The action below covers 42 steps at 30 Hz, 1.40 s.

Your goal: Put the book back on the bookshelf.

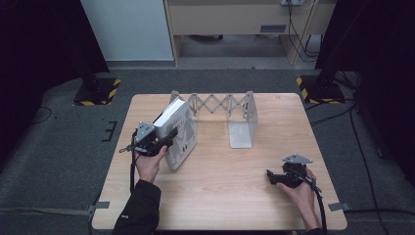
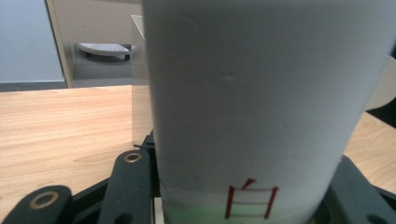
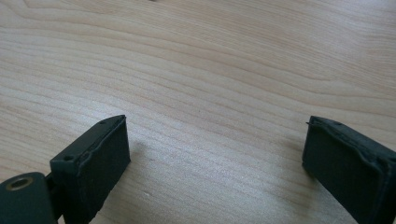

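A thick white book (image 1: 178,129) with grey figures on its cover stands tilted on the wooden table (image 1: 220,196), just left of a metal expanding book rack (image 1: 225,105). My left gripper (image 1: 164,142) is shut on the book's near edge. In the left gripper view the pale spine (image 2: 252,102), with a red character low on it, sits between the black fingers (image 2: 128,182). My right gripper (image 1: 271,177) rests low over the table at the front right. Its jaws stand wide open over bare wood (image 3: 215,144), with nothing between them.
The rack's right end plate (image 1: 243,125) stands upright at mid-table, with its scissor lattice running left behind the book. Beyond the table's far edge are grey carpet, yellow-black striped stand bases (image 1: 98,90) and a wooden desk (image 1: 235,19).
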{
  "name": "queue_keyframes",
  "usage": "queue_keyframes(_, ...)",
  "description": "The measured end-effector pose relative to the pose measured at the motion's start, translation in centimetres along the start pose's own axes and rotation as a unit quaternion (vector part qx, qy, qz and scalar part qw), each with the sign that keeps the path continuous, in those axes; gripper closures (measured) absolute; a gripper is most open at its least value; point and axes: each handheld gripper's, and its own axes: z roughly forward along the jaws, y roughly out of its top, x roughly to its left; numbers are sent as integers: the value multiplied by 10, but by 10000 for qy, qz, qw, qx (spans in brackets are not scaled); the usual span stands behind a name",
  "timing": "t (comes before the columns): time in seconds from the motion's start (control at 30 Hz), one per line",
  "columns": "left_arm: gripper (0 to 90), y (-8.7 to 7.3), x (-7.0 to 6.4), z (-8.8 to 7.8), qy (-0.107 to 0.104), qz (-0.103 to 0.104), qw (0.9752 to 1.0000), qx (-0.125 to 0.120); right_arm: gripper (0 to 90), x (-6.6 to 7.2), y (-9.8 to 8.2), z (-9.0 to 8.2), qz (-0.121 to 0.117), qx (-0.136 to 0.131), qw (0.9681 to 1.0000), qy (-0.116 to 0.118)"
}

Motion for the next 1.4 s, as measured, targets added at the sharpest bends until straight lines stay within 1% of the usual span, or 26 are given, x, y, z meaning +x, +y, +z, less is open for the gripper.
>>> queue_keyframes(0.1,512,-4,-3,-1,48,42,10000,-12,77,0,0,0,-4,-4,10000,1)
queue_keyframes(0.2,511,-6,-5,0,84,62,9999,82,77,0,0,0,-7,-5,10000,0)
queue_keyframes(0.47,511,-8,-12,11,360,171,9992,-89,77,0,0,0,-5,-5,10000,0)
queue_keyframes(0.6,512,-8,-10,15,428,114,9989,-167,77,0,0,0,-6,-5,10000,0)
queue_keyframes(0.87,511,-8,-2,24,480,-19,9983,-342,77,0,0,0,2,1,10000,1)
queue_keyframes(1.03,511,-4,-7,31,521,159,9981,-271,77,0,0,0,-5,-4,10000,2)
queue_keyframes(1.1,512,-4,-9,35,538,169,9981,-266,77,0,0,0,2,1,10000,2)
queue_keyframes(1.23,511,-4,-10,38,540,155,9980,-286,77,0,0,0,1,1,10000,2)
queue_keyframes(1.4,500,-7,-10,36,442,156,9984,-324,77,0,0,0,-6,1,10000,8)
